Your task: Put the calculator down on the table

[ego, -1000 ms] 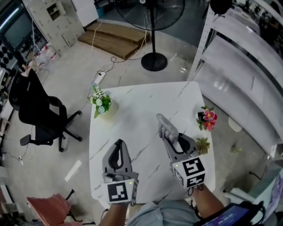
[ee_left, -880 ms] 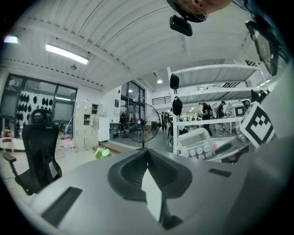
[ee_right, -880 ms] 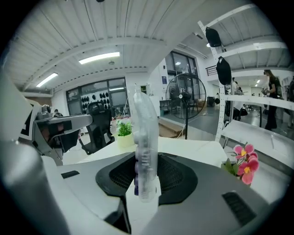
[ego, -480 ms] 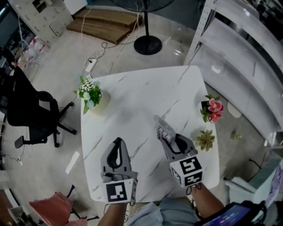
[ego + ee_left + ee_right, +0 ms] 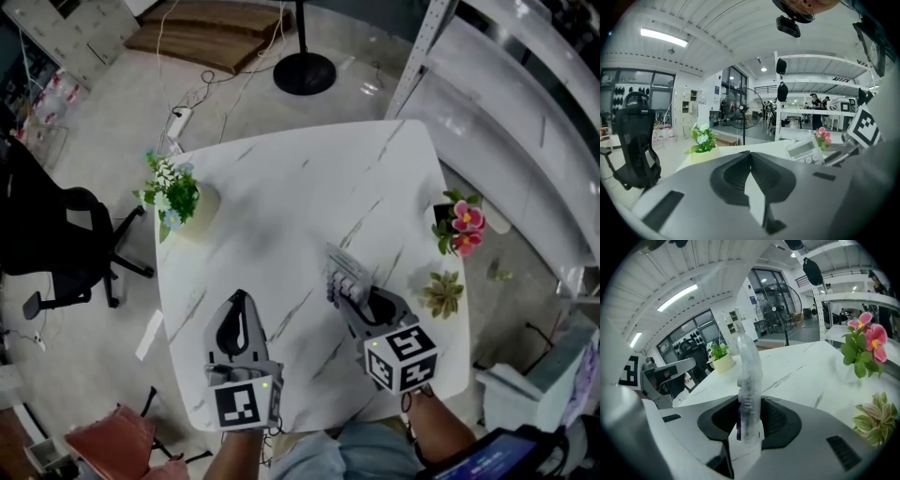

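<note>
Right gripper [image 5: 356, 298] is clamped on the calculator [image 5: 342, 274], a slim grey slab with rows of pale round keys. It is held above the near-right part of the worktop [image 5: 300, 178]. In the right gripper view the calculator [image 5: 749, 380] stands edge-on between the dark ribbed pads, its translucent casing narrow and upright. Left gripper [image 5: 237, 302] hovers beside it, on the near left. Its tips meet and nothing is between them. The worktop is white marble with grey veins and rounded corners. A pink-flowered plant [image 5: 459, 225] and a spiky succulent [image 5: 442, 292] sit at the right edge.
</note>
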Action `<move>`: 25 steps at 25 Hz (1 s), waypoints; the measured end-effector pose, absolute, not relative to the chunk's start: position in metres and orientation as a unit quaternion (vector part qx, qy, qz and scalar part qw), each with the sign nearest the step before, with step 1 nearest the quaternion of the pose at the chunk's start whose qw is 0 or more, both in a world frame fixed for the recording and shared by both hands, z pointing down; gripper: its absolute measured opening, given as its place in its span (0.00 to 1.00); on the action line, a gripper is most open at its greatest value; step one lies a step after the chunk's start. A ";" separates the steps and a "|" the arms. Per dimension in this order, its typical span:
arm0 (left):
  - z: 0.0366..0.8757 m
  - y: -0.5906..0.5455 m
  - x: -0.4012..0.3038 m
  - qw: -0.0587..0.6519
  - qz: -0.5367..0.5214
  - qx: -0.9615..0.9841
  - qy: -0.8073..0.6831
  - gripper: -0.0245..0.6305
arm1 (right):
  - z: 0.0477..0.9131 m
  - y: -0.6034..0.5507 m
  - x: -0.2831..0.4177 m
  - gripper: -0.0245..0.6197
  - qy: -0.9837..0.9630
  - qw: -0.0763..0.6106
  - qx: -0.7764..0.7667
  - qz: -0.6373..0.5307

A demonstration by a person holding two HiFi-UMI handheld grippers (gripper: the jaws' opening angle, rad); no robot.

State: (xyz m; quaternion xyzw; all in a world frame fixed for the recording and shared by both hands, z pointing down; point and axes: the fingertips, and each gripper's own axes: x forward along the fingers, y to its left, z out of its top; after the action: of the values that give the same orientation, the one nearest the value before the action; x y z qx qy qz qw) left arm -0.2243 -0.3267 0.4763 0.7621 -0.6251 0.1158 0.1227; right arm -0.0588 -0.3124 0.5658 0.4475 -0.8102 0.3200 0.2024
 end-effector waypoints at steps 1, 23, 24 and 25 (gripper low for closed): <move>0.477 -0.328 -0.225 0.124 0.116 0.761 -0.626 0.05 | 0.566 -0.314 -0.059 0.26 -0.808 0.201 0.446 0.327; 0.491 -0.345 -0.247 0.146 0.119 0.750 -0.634 0.05 | 0.600 -0.349 -0.061 0.29 -0.707 0.094 0.422 0.560; 0.491 -0.346 -0.248 0.145 0.119 0.750 -0.634 0.05 | 0.602 -0.349 -0.061 0.30 -0.707 0.095 0.422 0.560; 0.491 -0.347 -0.249 0.145 0.120 0.750 -0.634 0.05 | 0.603 -0.349 -0.061 0.31 -0.706 0.095 0.422 0.560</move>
State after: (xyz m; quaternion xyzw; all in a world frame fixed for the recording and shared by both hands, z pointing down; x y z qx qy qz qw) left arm -0.2487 -0.3469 0.4911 0.7501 -0.6341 0.1200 0.1445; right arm -0.0614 -0.3489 0.6032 0.4220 -0.7064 0.5602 0.0953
